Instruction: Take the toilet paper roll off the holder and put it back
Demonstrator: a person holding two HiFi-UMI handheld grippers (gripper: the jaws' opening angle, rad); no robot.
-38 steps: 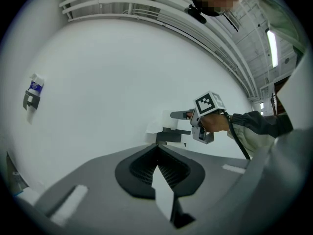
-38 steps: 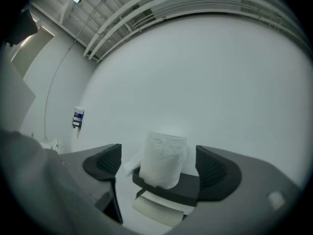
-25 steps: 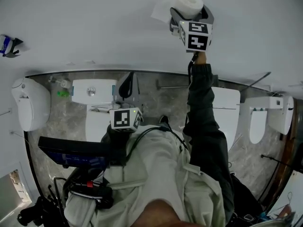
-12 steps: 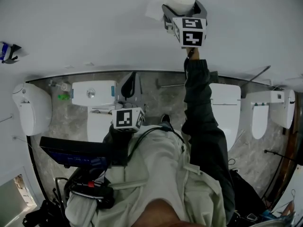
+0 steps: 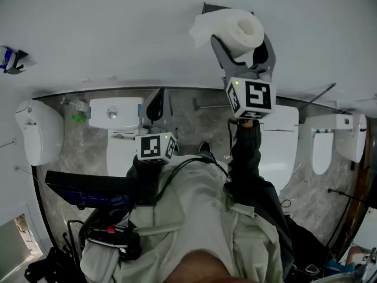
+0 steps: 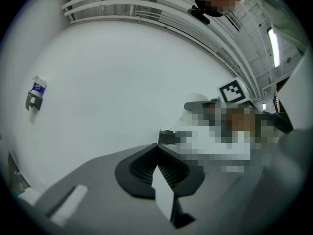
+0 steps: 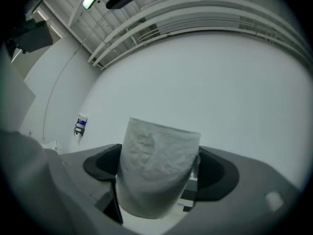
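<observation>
A white toilet paper roll (image 5: 244, 28) sits between the jaws of my right gripper (image 5: 242, 38), which is shut on it and held up in front of the white wall. A loose sheet (image 5: 200, 31) hangs off the roll's left side. Just above and behind the roll a dark holder (image 5: 213, 7) shows on the wall, apart from the roll. In the right gripper view the roll (image 7: 157, 163) fills the gap between both dark pads (image 7: 101, 166). My left gripper (image 5: 157, 98) is low by the person's lap, shut and empty, its pads (image 6: 142, 165) meeting.
White toilets (image 5: 116, 114) (image 5: 284, 139) line the marble floor below the wall, with more white fixtures at far left (image 5: 38, 128) and right (image 5: 347, 140). A small blue-and-white item (image 5: 9, 58) is fixed to the wall at left. A dark device (image 5: 88, 190) rests by the lap.
My right gripper has drawn back from the wall toward the person with the roll in it, so the roll now sits clear of the holder. The left gripper has stayed put.
</observation>
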